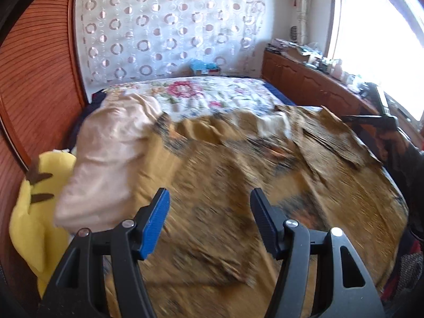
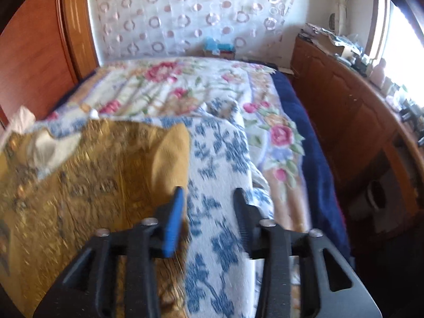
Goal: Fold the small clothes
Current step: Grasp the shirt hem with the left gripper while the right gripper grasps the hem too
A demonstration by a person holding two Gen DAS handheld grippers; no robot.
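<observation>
Both tongs released: left gripper (image 1: 210,206) above crumpled mustard patterned garment (image 1: 238,185); right gripper (image 2: 209,204) over blue-flowered woven cloth (image 2: 217,185) at twelve o'clock.

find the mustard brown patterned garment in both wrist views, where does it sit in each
Left wrist: the mustard brown garment fills the centre and right, spread on the bed under the open left gripper.
Right wrist: it lies at lower left, beside the open right gripper.
Shared landmark: the circle-patterned curtain behind the bed.
</observation>
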